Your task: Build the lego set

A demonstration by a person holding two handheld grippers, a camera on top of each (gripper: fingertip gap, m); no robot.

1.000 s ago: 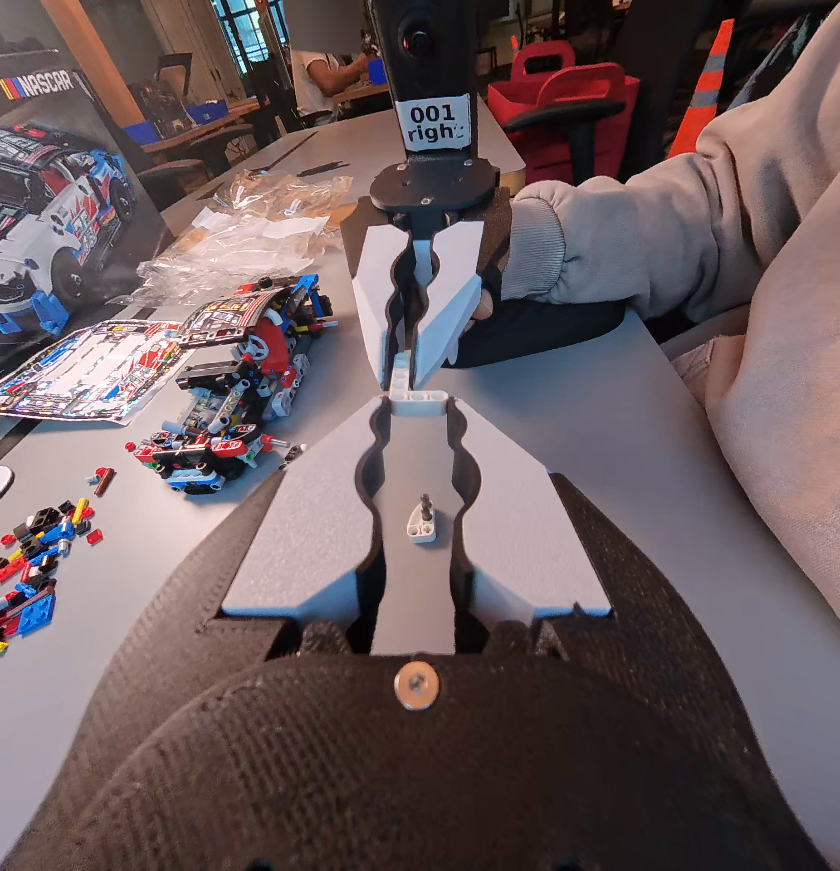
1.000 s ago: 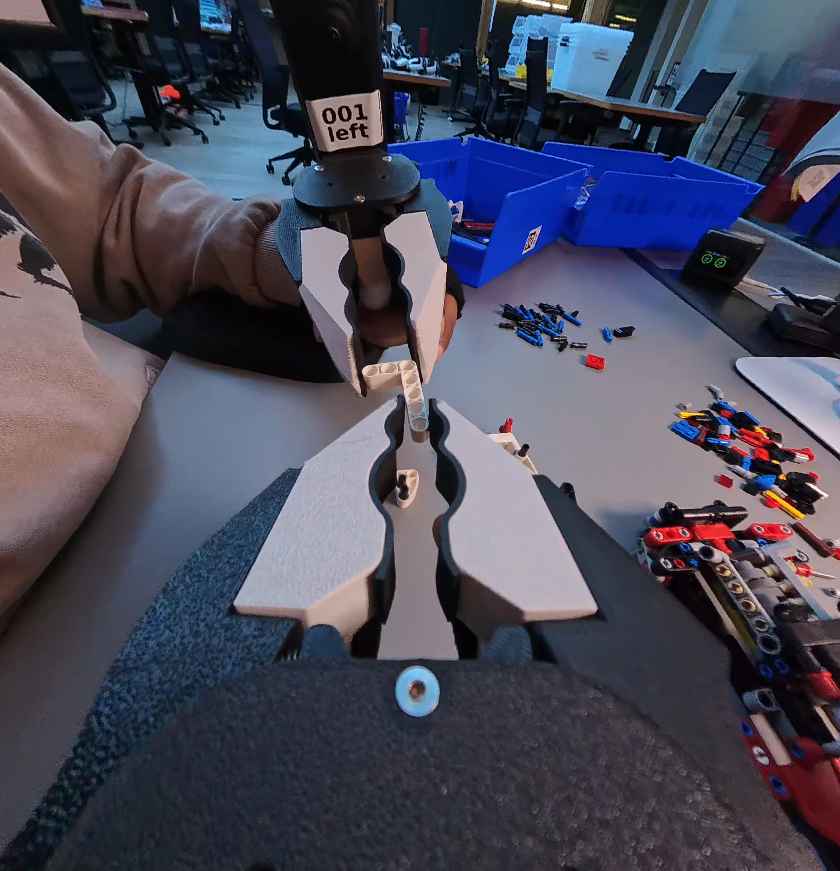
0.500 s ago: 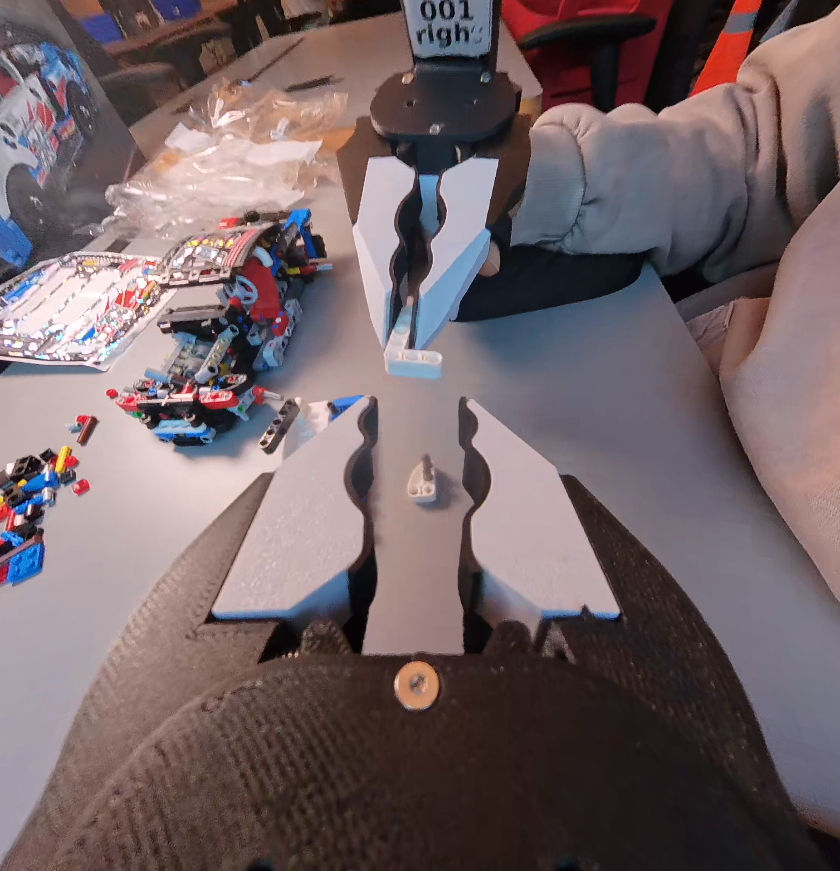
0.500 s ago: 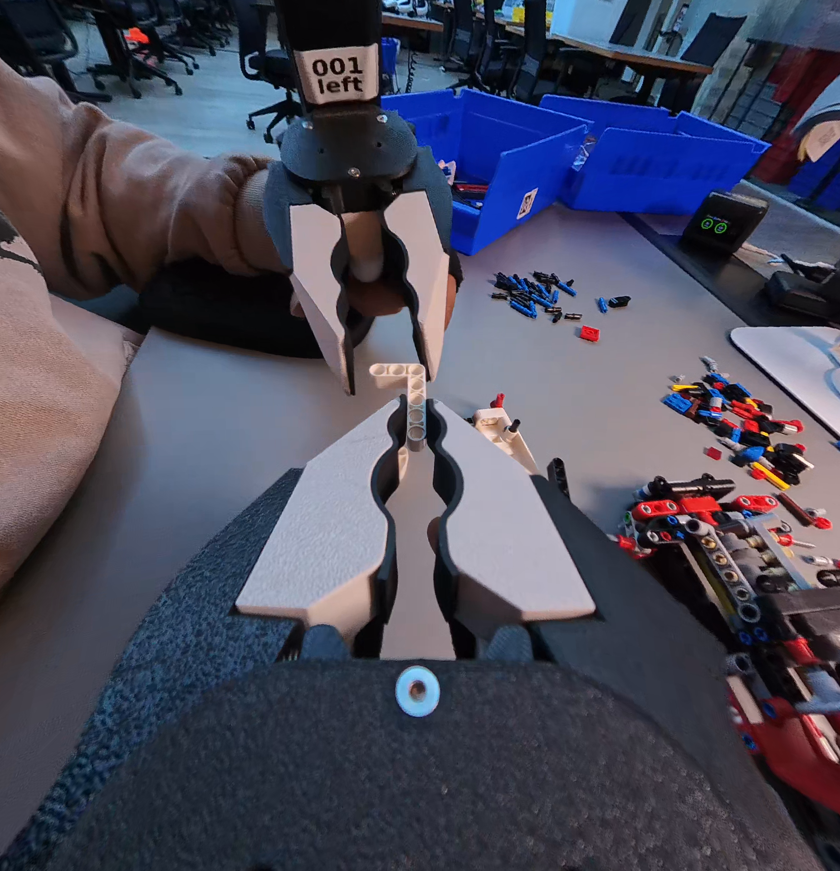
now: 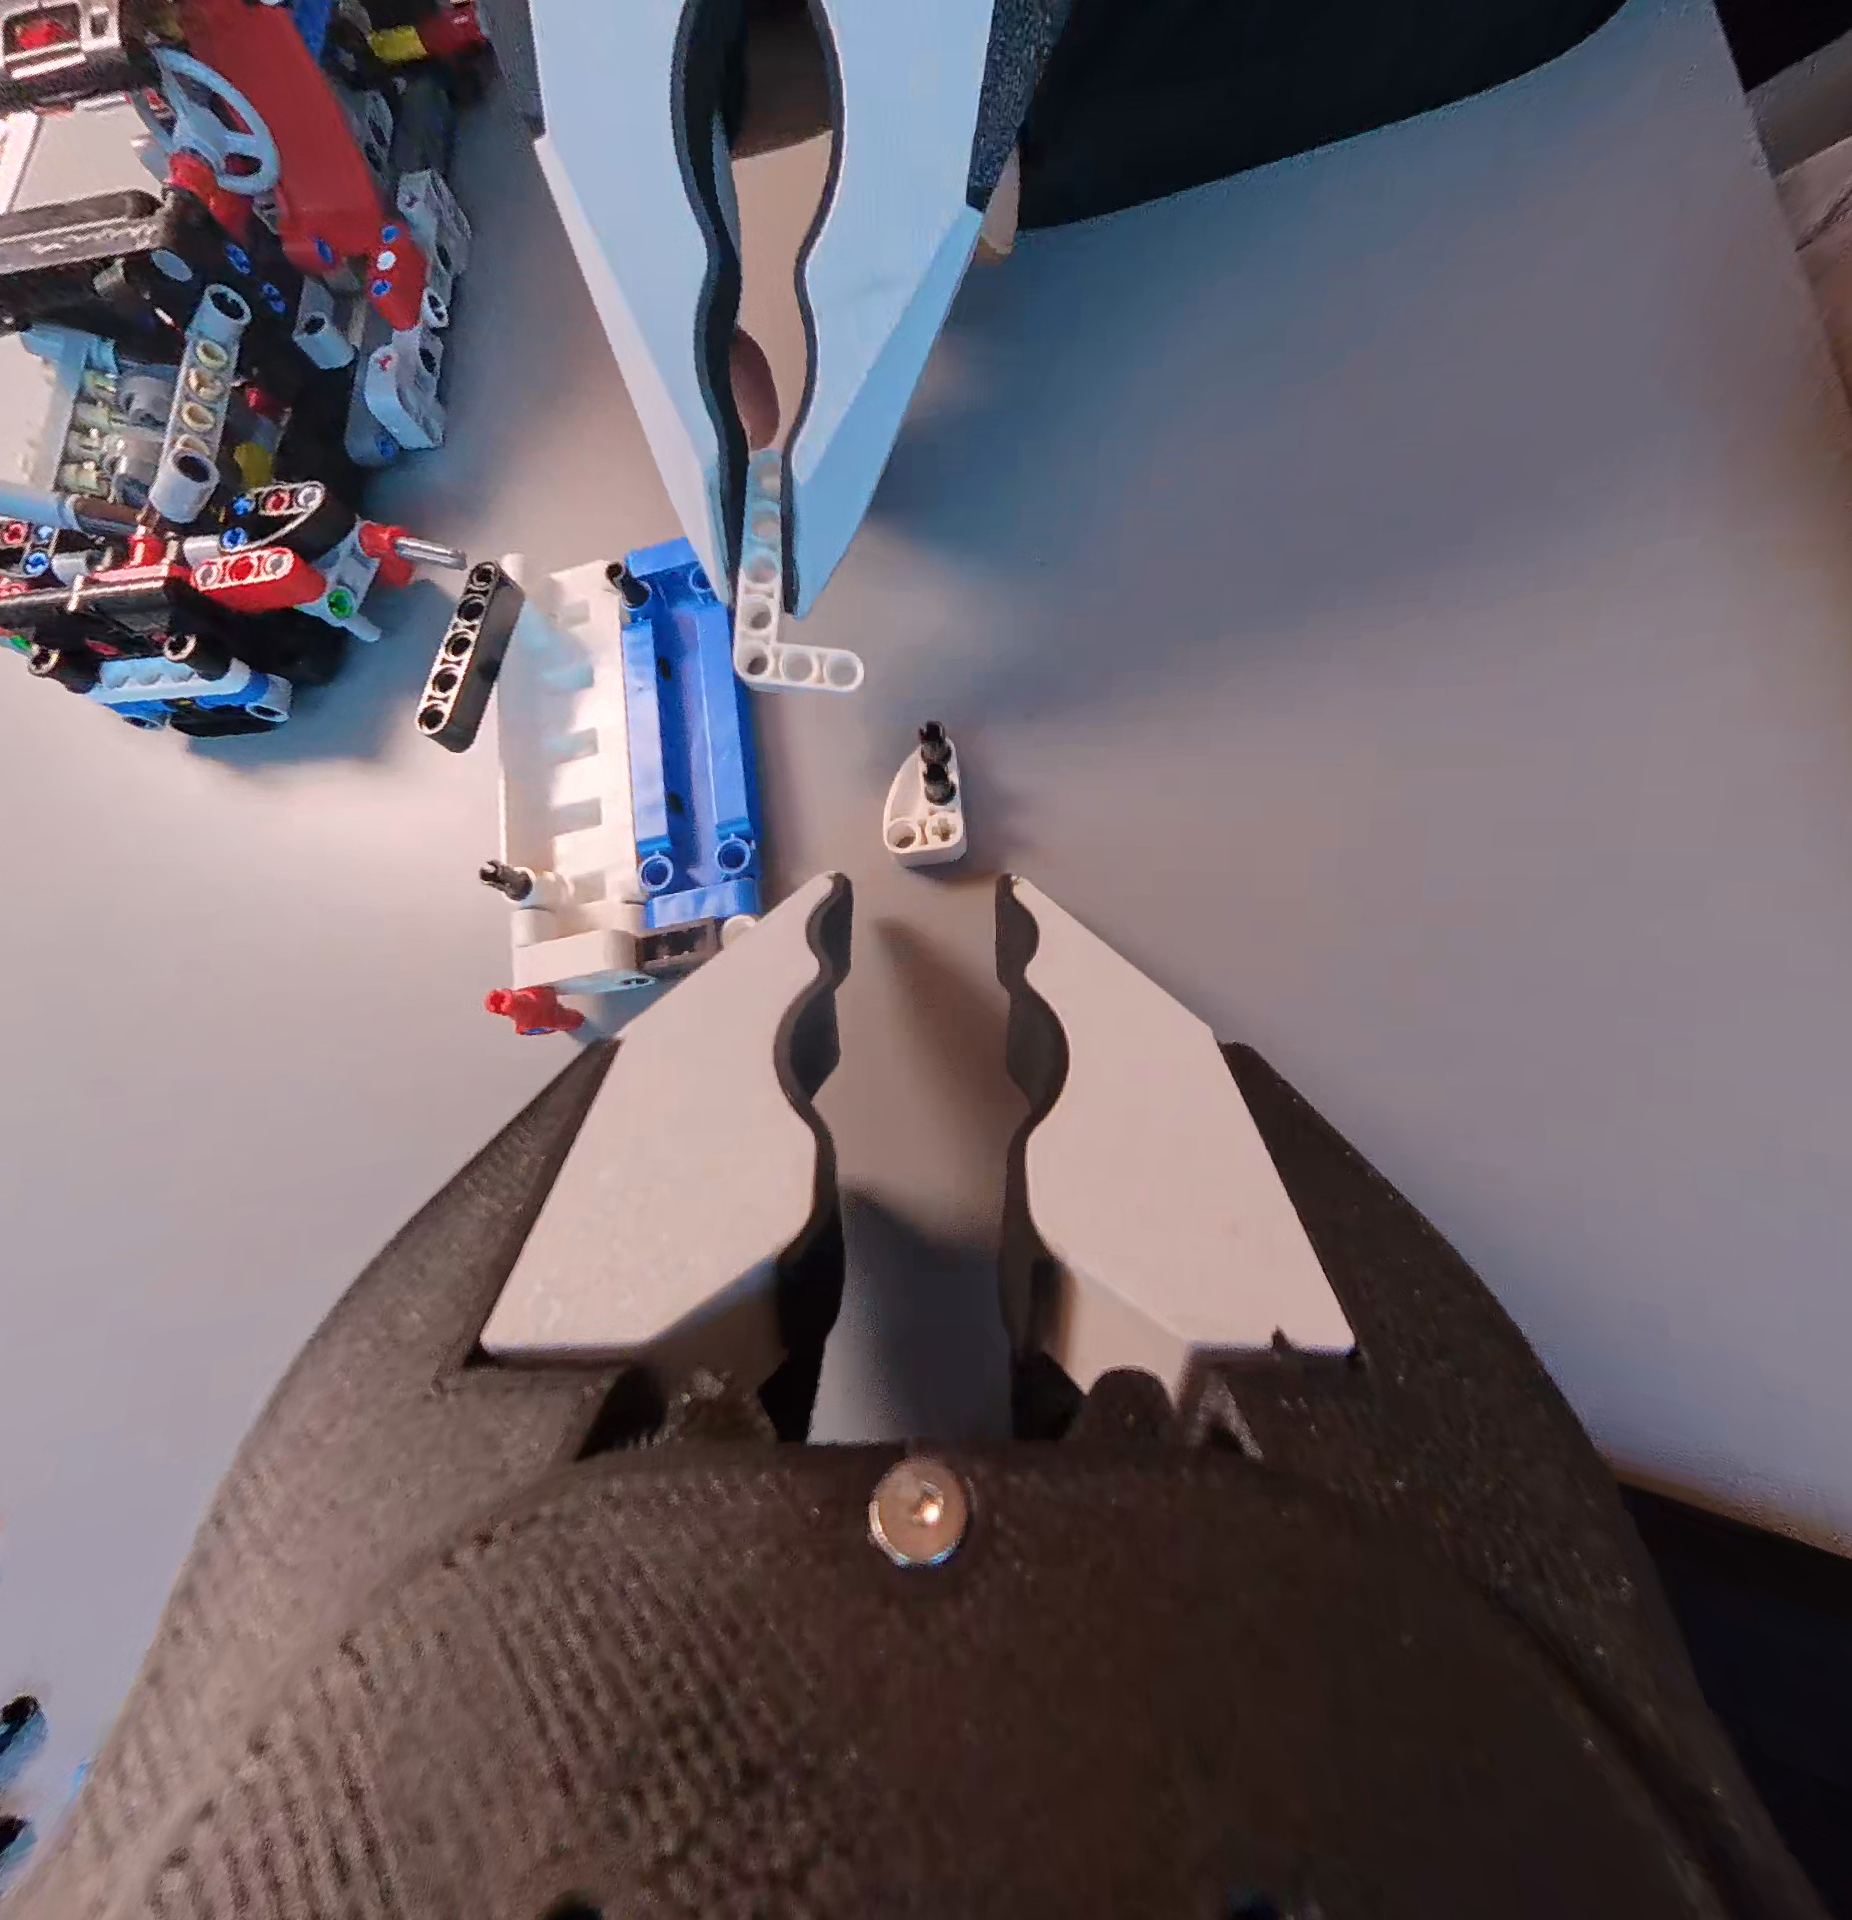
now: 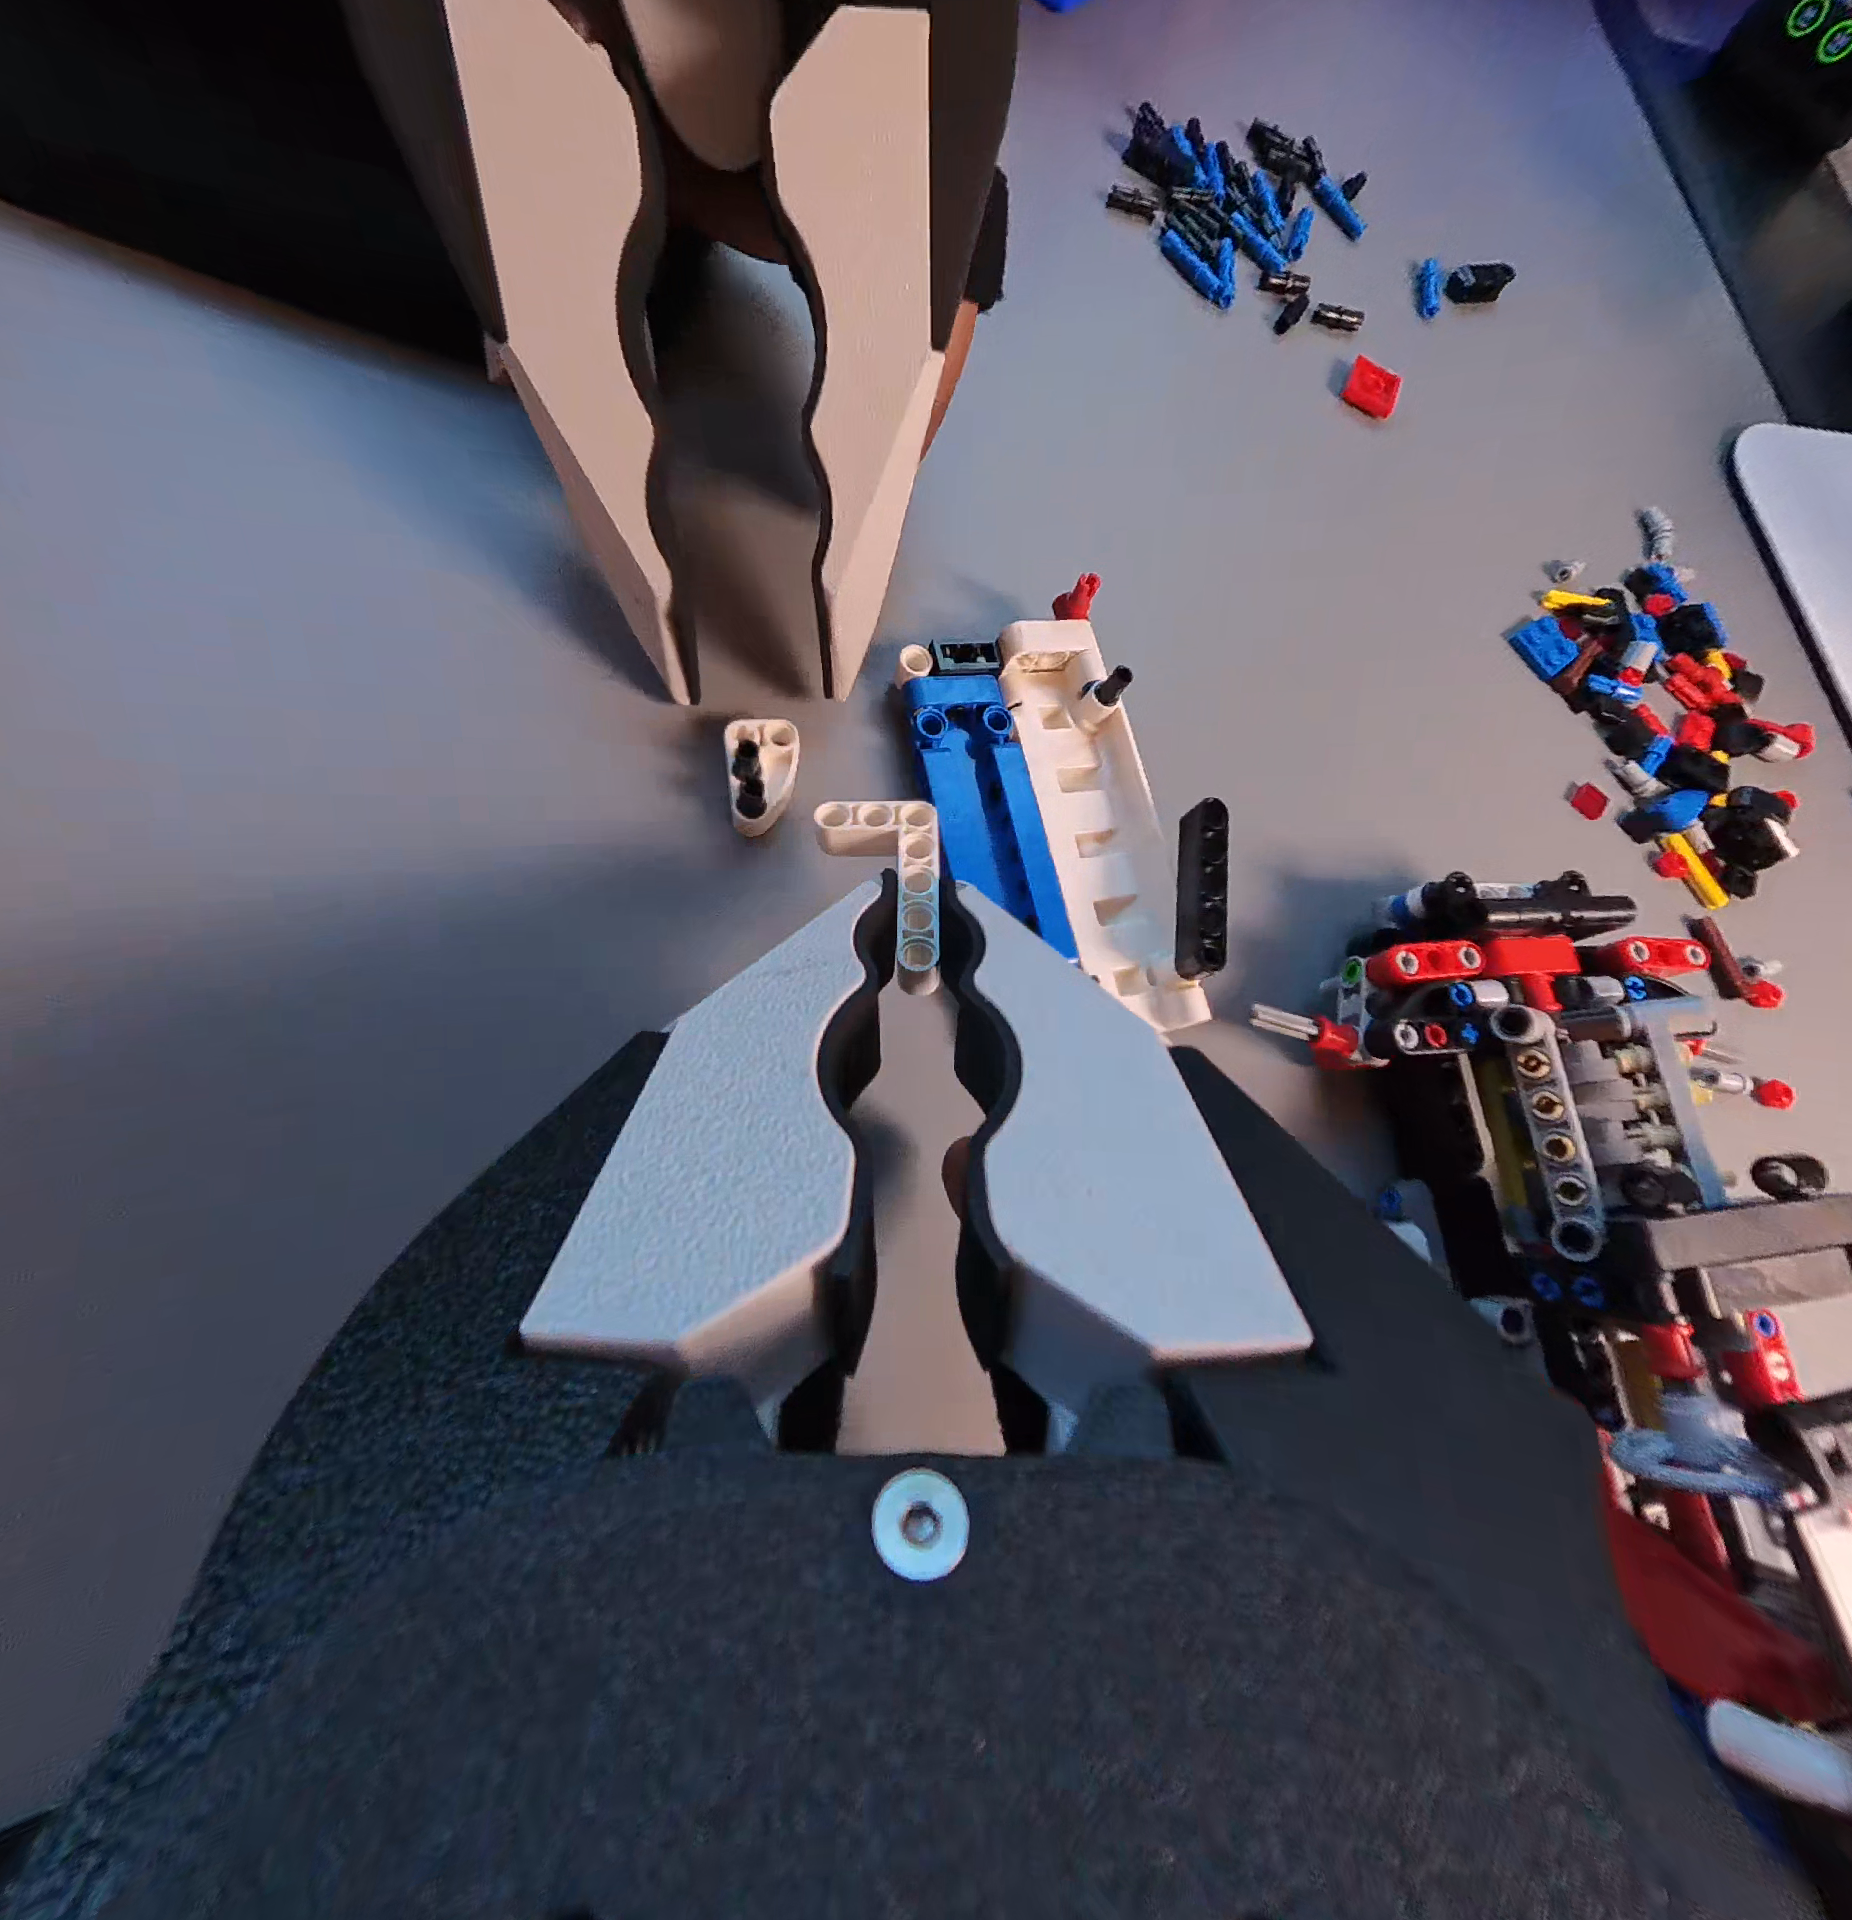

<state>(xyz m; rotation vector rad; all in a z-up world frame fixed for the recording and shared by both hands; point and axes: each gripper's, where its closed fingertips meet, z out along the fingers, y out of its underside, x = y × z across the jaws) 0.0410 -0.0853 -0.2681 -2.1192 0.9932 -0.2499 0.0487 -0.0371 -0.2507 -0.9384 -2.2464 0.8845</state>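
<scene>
My right gripper (image 6: 920, 894) is shut on the long arm of a white L-shaped beam (image 6: 875, 816) and holds it low over the grey table (image 6: 278, 727). In the left wrist view the right gripper (image 5: 761, 613) comes down from the top with the L-shaped beam (image 5: 797, 665) sticking out below its tips. My left gripper (image 5: 920, 894) is open and empty, with its tips just short of a small white piece with black pins (image 5: 927, 810). The left gripper (image 6: 758, 691) faces the right gripper, and the small white piece (image 6: 761, 774) lies between them.
A blue and white subassembly (image 5: 683, 748) lies beside the L-shaped beam, with a loose black beam (image 5: 470, 655) next to it. The part-built car chassis (image 6: 1576, 1091) stands to the right. Loose pieces (image 6: 1680, 707), blue and black pins (image 6: 1234, 218) and a red brick (image 6: 1374, 384) lie farther off. The tips of one gripper are about 6 cm away from the tips of the other. The red brick (image 6: 1374, 384) lies around 20 cm away from my left fingertips.
My left gripper let go of the L-shaped beam and opened. Both grippers dropped close to the table, the left toward the small white piece; the right still holds the beam.
</scene>
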